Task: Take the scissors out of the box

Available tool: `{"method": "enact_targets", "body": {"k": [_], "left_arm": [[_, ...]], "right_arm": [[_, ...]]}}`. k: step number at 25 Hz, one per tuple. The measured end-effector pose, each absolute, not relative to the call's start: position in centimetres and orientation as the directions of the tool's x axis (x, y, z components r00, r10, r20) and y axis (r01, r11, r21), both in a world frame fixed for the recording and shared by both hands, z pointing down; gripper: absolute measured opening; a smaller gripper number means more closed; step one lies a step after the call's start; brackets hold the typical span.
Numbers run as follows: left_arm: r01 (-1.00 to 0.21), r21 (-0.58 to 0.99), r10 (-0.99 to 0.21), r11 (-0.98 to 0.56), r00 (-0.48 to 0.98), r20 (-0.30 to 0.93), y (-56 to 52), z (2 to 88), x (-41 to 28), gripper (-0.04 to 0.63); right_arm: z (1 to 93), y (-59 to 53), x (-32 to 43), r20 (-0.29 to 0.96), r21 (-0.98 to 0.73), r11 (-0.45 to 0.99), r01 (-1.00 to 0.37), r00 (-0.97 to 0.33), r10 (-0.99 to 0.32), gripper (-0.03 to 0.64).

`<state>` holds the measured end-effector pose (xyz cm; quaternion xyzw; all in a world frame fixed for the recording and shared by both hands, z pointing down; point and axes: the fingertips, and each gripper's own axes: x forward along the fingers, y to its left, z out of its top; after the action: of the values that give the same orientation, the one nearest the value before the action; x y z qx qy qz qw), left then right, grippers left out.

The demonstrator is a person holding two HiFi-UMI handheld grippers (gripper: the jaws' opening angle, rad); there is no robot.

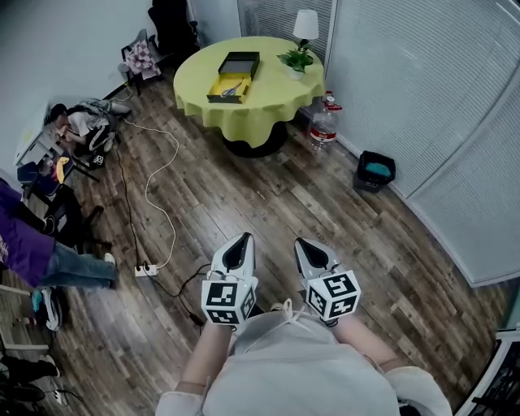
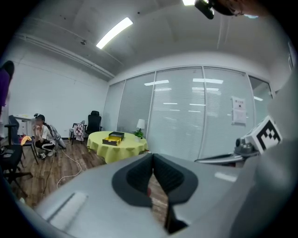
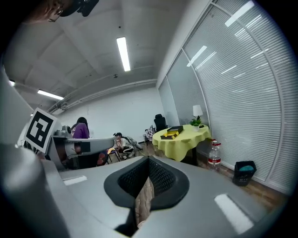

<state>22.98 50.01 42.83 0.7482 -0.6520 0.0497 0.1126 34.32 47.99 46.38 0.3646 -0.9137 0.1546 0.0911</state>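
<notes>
One open box (image 1: pixel 216 84) on table (image 1: pixel 272 110), scissors (image 1: pixel 233 89) inside

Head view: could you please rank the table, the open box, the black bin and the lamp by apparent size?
1. table
2. open box
3. black bin, only slightly smaller than the box and nearer the camera, so this pair is unsure
4. lamp

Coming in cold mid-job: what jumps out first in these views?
The round table with the yellow-green cloth stands at the far end of the room, top of the head view, carrying the open box with a yellow lining. Nearest the camera, the left gripper and right gripper are both shut and empty over the wooden floor, well short of that table.
</notes>
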Motion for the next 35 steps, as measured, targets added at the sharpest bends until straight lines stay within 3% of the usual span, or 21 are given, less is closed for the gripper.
{"method": "enact_targets", "body": {"k": [16,35], "left_arm": [[-0.984,0.132,-0.955,-0.116,0.147,0.258,39.6,44.4,13.3,0.006],[-0.962,0.165,-0.933,-0.217,0.254,0.254,17.0,42.3,-12.5,0.006]], "right_arm": [[47.7,37.3,25.9,0.321,-0.225,0.659,-0.718,-0.693,-0.645,0.0],[45.7,16.2,1.3,0.352,-0.185,0.581,-0.793,-0.605,-0.714,0.0]]}}
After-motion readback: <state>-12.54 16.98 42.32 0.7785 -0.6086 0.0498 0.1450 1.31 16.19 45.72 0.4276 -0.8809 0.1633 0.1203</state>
